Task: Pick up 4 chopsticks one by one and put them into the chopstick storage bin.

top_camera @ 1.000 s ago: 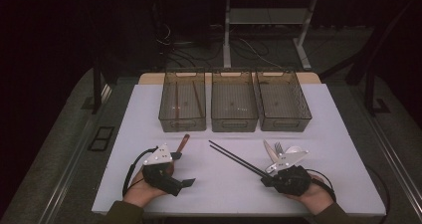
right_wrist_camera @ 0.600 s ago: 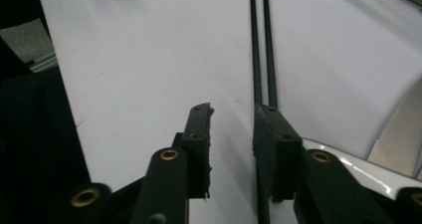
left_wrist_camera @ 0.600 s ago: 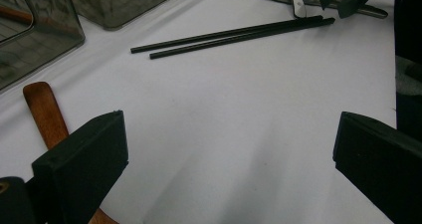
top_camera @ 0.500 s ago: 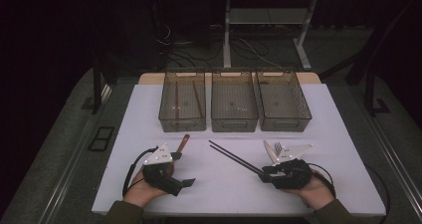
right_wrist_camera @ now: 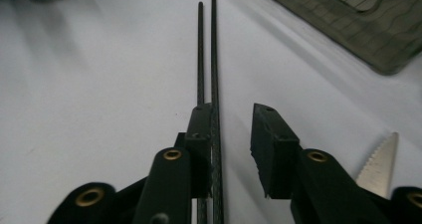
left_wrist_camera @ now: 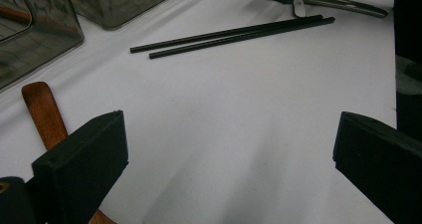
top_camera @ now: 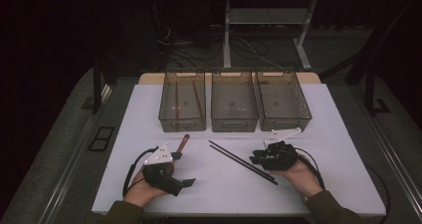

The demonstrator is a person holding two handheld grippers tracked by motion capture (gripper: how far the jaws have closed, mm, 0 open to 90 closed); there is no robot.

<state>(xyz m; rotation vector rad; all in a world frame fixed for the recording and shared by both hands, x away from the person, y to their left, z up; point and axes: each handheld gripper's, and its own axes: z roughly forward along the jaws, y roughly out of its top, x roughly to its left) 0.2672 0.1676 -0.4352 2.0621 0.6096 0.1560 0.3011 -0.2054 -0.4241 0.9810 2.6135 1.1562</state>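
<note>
The 3 bins [top_camera: 233, 115] stand in a row at the table's [top_camera: 338, 149] far side, apparently to sort cutlery into; the 2 chopsticks [top_camera: 242, 162] lie on the cloth before them. The right gripper [right_wrist_camera: 231, 134], which sat over the knife [right_wrist_camera: 379, 167] 1 second ago, has shifted to the chopsticks, jaws astride them and just closing, not clamped. The left gripper [left_wrist_camera: 224, 159] rests released beside the wooden handle [left_wrist_camera: 44, 114].
</note>
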